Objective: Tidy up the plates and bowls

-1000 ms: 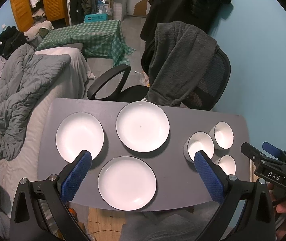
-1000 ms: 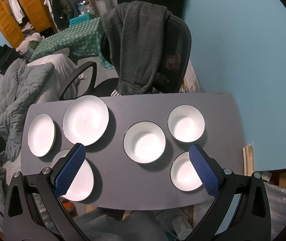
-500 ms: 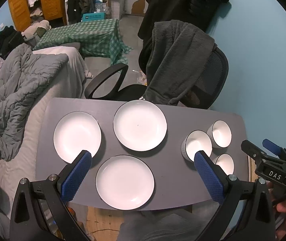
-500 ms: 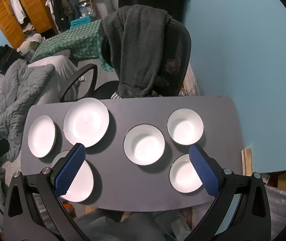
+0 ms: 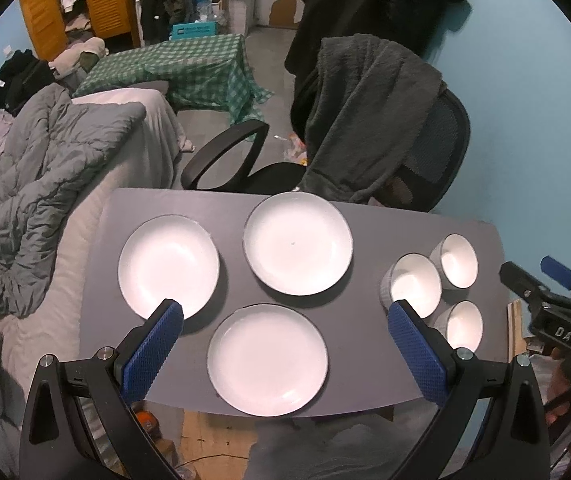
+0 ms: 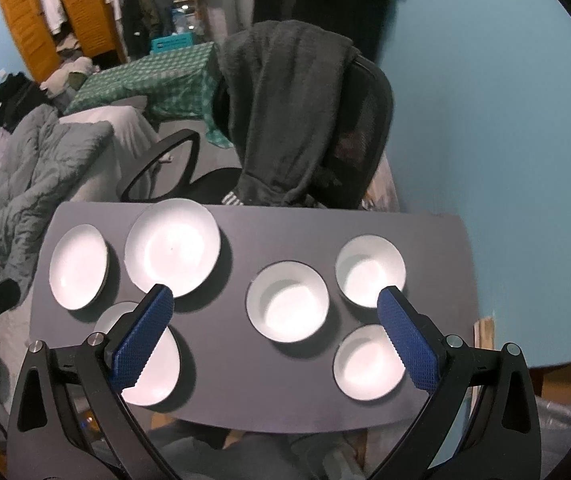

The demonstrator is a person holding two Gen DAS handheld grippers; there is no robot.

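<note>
Three white plates lie apart on the grey table (image 5: 365, 360): a left plate (image 5: 168, 266), a far middle plate (image 5: 298, 243) and a near plate (image 5: 267, 359). Three white bowls stand at the right: a larger bowl (image 6: 287, 301), a far right bowl (image 6: 369, 271) and a near right bowl (image 6: 367, 364). My left gripper (image 5: 285, 332) is open and empty, high above the near plate. My right gripper (image 6: 275, 320) is open and empty, high above the larger bowl. The right gripper also shows in the left wrist view (image 5: 557, 300).
A black office chair (image 5: 417, 152) draped with a dark grey blanket stands behind the table. A bed with a grey duvet (image 5: 33, 184) lies to the left. A blue wall (image 6: 505, 120) is close on the right. A green checked table (image 5: 189, 68) stands further back.
Both grippers have drifted slightly; the table and dishes sit a little lower and nearer in both views. No dish has moved and both grippers stay open.
</note>
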